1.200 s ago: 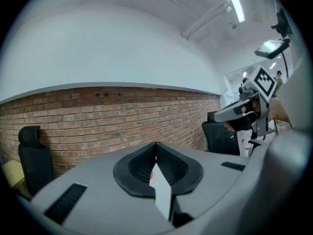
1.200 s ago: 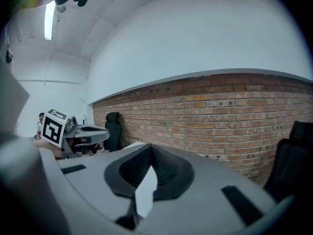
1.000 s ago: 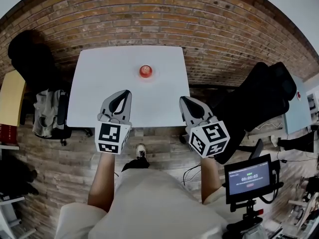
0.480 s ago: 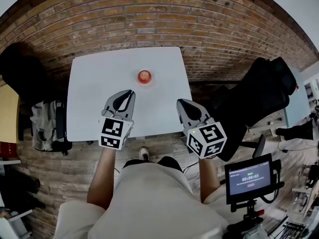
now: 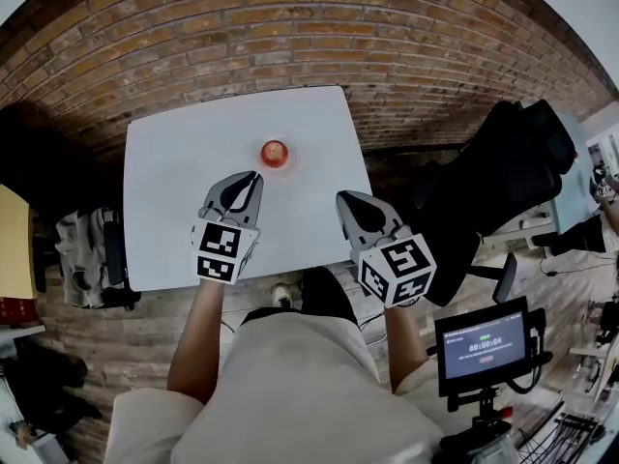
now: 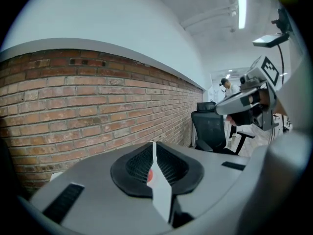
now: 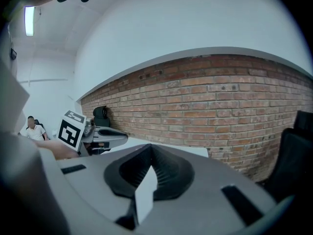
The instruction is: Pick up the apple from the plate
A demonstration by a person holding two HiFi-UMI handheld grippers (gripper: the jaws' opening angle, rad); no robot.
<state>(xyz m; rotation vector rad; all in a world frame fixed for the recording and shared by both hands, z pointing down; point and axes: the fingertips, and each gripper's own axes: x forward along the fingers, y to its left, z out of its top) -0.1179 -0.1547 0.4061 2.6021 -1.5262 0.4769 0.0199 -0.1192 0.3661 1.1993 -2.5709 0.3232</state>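
We see a white table (image 5: pixel 184 191) with a plain, square-cornered top, its far edge set against a brick wall. Only one thing lies directly on it: a small pale plate (image 5: pixel 287 160), of which little more than the rim shows. It sits slightly right of the midline between the left and right edges, nearer the far edge than the near one and well clear of every corner. On the plate rests a red apple (image 5: pixel 275 152). We find the rest of the top bare white from edge to edge.
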